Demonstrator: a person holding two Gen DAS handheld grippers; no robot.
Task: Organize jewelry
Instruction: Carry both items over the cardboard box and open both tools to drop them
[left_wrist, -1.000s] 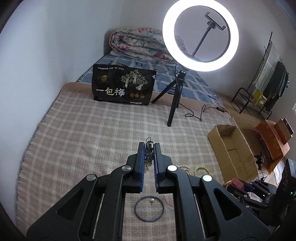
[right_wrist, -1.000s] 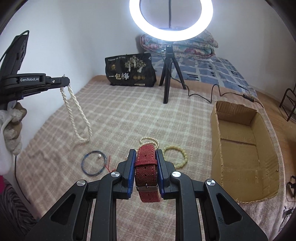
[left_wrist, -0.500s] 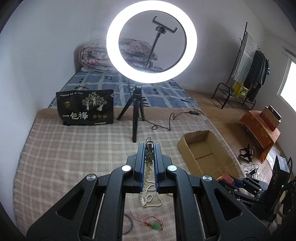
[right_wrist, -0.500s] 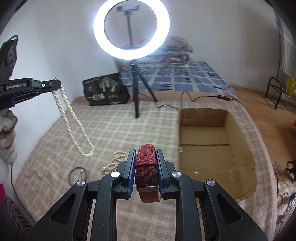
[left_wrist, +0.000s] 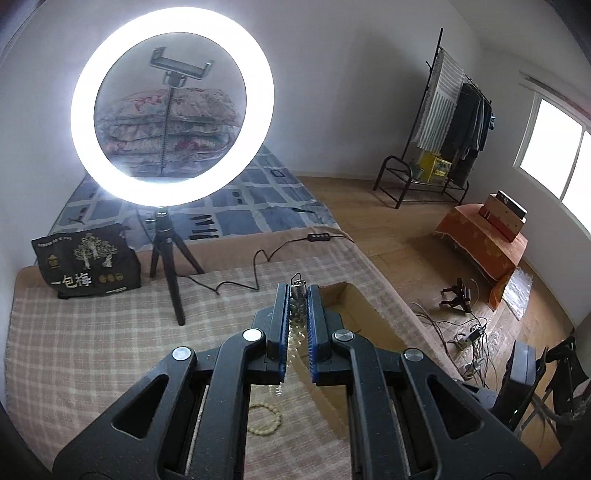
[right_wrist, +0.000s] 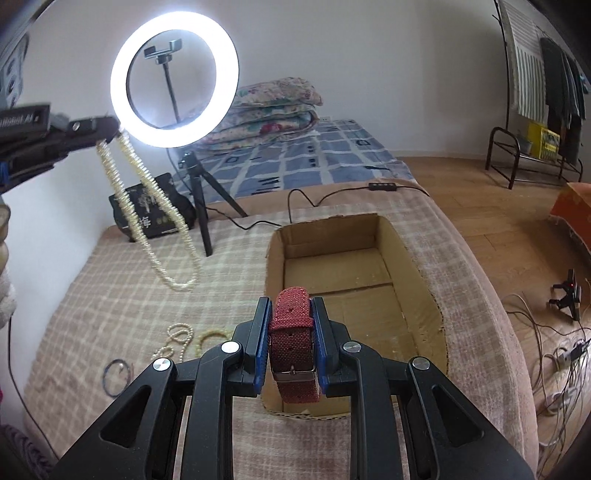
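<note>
left gripper (left_wrist: 297, 295) — clenched on pearl necklace (right_wrist: 155, 206), dangling above plaid blanket (right_wrist: 110, 288) | right gripper (right_wrist: 290, 314) — grasping red watch strap (right_wrist: 293, 332), over cardboard box (right_wrist: 428, 280)

A lit ring light (left_wrist: 171, 107) is blazing white, blowing out its rim and hazing the wall around it. Daylight is entering through the window (left_wrist: 554, 155). Fisheye distortion is bending both views, with corners vignetting black. The pearl necklace (right_wrist: 147, 206) is blurring.
</note>
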